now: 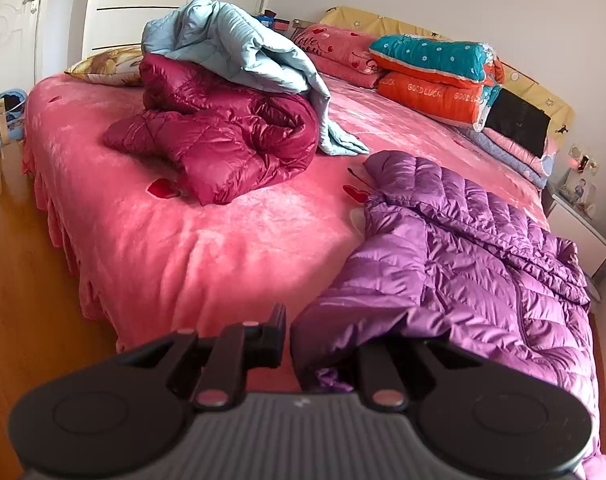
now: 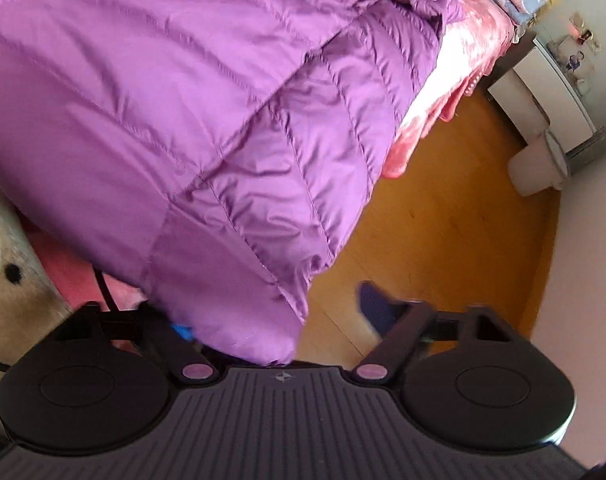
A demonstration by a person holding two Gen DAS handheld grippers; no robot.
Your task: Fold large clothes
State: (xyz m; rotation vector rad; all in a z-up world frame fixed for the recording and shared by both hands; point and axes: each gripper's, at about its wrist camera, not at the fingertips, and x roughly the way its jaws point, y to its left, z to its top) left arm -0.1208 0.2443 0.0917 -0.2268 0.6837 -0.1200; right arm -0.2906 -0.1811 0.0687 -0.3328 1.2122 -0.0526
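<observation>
Left wrist view. At the far left edge, a small blue chair [image 1: 3, 120] stands on the wooden floor [image 1: 27, 280]. The pink bed [image 1: 191, 248] fills the centre of the frame. In the upper middle, a dark red jacket [image 1: 219, 140] lies crumpled, with a light blue quilt [image 1: 239, 48] heaped over its far side. At upper right, folded blankets [image 1: 435, 76] are stacked near the headboard. The purple jacket [image 1: 471, 256] lies spread across the right half of the frame. At bottom centre, the left gripper [image 1: 303, 344] has one finger visible beside the near corner of the purple jacket; the other finger is covered by the cloth. It appears to be pinching that corner, though the contact itself is hidden.

Right wrist view. The purple jacket [image 2: 183, 100] occupies the upper left and centre, its lower edge hanging down over the right gripper [image 2: 287, 336]. The fingers are set wide apart; the left one is hidden behind the cloth, the right one [image 2: 407, 320] stands free over the floor [image 2: 455, 216]. At far right, a white bin [image 2: 537, 168] sits beside a white nightstand [image 2: 543, 92].
</observation>
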